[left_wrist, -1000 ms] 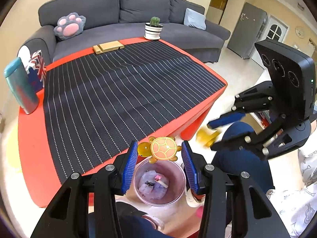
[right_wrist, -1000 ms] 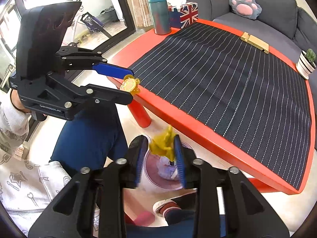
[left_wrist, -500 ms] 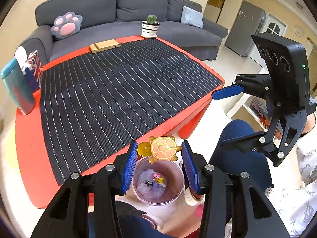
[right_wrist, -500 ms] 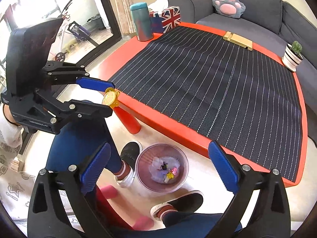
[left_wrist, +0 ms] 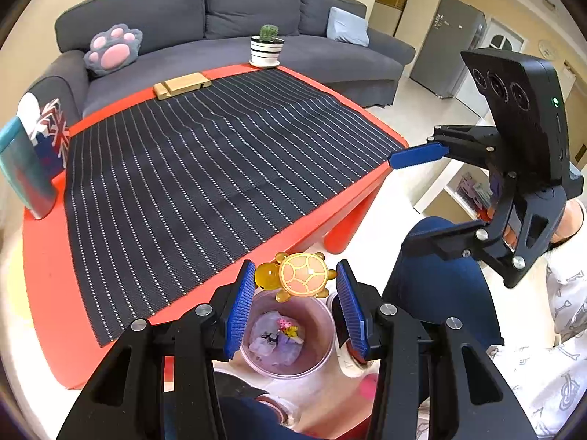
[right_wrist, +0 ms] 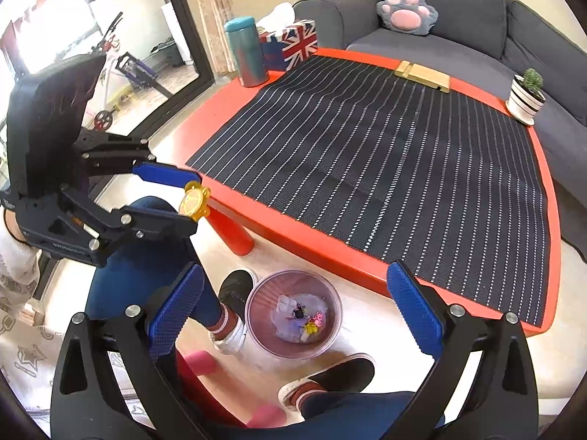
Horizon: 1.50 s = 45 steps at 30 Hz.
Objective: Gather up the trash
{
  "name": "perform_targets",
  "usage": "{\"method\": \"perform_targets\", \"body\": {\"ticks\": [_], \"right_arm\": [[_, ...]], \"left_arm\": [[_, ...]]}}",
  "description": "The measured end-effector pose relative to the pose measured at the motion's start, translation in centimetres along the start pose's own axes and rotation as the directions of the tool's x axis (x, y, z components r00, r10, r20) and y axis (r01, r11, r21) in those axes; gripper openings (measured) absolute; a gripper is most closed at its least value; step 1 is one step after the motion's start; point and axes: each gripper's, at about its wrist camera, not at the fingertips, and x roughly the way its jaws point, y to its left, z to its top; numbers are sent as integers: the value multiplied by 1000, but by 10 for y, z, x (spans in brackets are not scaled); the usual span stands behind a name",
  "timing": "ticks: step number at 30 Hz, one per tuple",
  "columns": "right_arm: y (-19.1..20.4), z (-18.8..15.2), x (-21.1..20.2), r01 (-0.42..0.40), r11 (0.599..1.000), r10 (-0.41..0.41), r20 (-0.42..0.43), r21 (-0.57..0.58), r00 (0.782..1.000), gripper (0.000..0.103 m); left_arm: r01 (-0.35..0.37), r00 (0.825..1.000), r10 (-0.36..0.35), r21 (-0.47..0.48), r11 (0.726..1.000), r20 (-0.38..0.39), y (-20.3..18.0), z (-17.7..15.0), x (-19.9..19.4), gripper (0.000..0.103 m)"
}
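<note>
My left gripper is shut on a yellow and orange toy turtle and holds it above a clear pink trash bin on the floor. The bin holds crumpled paper and small yellow and pink scraps. From the right wrist view the left gripper shows with the turtle at its tips. My right gripper is open wide and empty above the bin. In the left wrist view the right gripper hangs open to the right.
A red table with a black striped mat carries a teal bottle, a flag tissue box, a wooden block and a potted cactus. A grey sofa stands behind. The person's legs and shoes flank the bin.
My right gripper opened and let a yellow scrap drop into the bin, then rose and drew back. My left gripper kept holding the turtle over the bin.
</note>
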Motion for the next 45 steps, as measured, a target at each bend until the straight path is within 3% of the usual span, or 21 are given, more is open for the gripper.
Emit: {"method": "perform_targets", "body": {"ticks": [15, 16, 18, 21, 39, 45], "right_arm": [[-18, -8, -10, 5, 999, -7, 25, 53, 1000, 98], [-19, -8, -11, 5, 999, -6, 26, 54, 1000, 98], [-20, -7, -11, 4, 998, -5, 28, 55, 1000, 98], [-20, -7, -11, 2, 998, -3, 28, 56, 1000, 98], [-15, -3, -7, -5, 999, 4, 23, 48, 1000, 98], [-20, 6, -9, 1, 998, -4, 49, 61, 999, 98]], "left_arm": [[16, 1000, -15, 26, 1000, -27, -13, 7, 13, 46], [15, 999, -14, 24, 1000, -30, -12, 7, 14, 48], [5, 1000, -4, 19, 1000, -22, -11, 7, 15, 87], [8, 1000, -8, 7, 1000, -14, -9, 7, 14, 91], [-7, 1000, 8, -38, 999, 10, 4, 6, 10, 95], [-61, 997, 63, -54, 997, 40, 12, 11, 3, 95]]}}
